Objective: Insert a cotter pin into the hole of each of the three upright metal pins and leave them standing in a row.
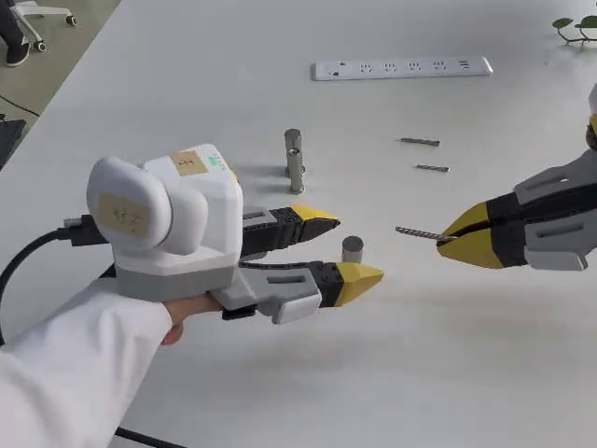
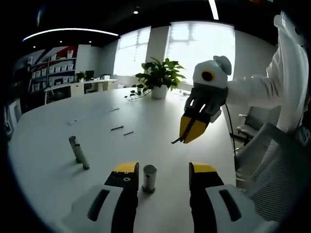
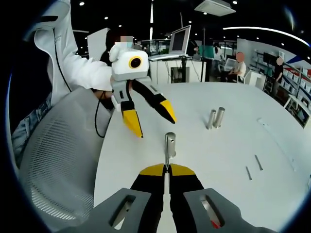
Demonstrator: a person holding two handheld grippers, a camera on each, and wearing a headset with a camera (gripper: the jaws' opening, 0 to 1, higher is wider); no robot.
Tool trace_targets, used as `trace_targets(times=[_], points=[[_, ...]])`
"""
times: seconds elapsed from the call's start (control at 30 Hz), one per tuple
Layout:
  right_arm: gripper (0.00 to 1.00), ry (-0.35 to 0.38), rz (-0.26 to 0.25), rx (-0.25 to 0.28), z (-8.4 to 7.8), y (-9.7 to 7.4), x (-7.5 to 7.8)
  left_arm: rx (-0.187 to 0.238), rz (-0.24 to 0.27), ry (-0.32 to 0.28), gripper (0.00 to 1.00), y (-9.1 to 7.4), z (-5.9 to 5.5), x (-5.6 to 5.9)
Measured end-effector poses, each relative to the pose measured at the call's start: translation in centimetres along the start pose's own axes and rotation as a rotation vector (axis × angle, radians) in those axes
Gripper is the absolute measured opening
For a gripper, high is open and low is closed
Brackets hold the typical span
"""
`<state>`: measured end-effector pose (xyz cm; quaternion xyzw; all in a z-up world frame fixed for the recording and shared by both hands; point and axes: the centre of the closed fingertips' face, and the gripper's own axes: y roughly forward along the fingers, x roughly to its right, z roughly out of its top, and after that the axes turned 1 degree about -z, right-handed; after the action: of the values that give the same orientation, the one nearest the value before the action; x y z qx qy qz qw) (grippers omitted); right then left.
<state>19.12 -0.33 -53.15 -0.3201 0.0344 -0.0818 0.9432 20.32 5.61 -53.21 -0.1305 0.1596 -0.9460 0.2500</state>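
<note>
A short upright metal pin (image 1: 352, 248) (image 2: 149, 178) stands on the white table between the yellow-tipped jaws of my left gripper (image 1: 350, 247) (image 2: 165, 170), which is open and not touching it. My right gripper (image 1: 459, 238) (image 3: 166, 170) is shut on a thin cotter pin (image 1: 415, 232) (image 2: 176, 141) that points toward this metal pin (image 3: 169, 144), a short gap away. Two more upright metal pins (image 1: 294, 159) (image 2: 77, 151) (image 3: 216, 118) stand close together farther back. Two spare cotter pins (image 1: 420, 142) (image 1: 432, 168) lie on the table.
A white power strip (image 1: 401, 67) lies at the far side of the table. A plant (image 1: 574, 28) sits at the back right corner. The table's left edge (image 1: 56, 103) runs past an office chair. A mesh chair (image 3: 53, 160) stands by the table.
</note>
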Motion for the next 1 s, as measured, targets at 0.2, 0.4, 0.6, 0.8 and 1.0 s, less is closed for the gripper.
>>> trace_targets(times=[0.2,0.4,0.6,0.8,1.0], points=[[0.0,-0.01,0.006,-0.032,-0.8,0.9,0.2,-0.039,0.054,-0.036,0.38,0.9,-1.9,-1.1],[0.0,-0.02,0.008,-0.059,-1.6,1.7,1.0,-0.071,0.078,-0.077,0.36,1.3,-3.7,-1.7],[0.0,-0.051,0.02,-0.095,-2.0,2.5,1.0,-0.081,0.086,-0.081,0.31,1.8,-4.3,-2.0],[0.0,-0.069,0.039,-0.115,-2.1,3.0,1.1,-0.067,0.078,-0.092,0.23,2.3,-4.3,-2.0],[0.0,-0.084,0.052,-0.127,-1.9,3.3,1.1,-0.062,0.073,-0.088,0.17,2.6,-4.3,-2.1]])
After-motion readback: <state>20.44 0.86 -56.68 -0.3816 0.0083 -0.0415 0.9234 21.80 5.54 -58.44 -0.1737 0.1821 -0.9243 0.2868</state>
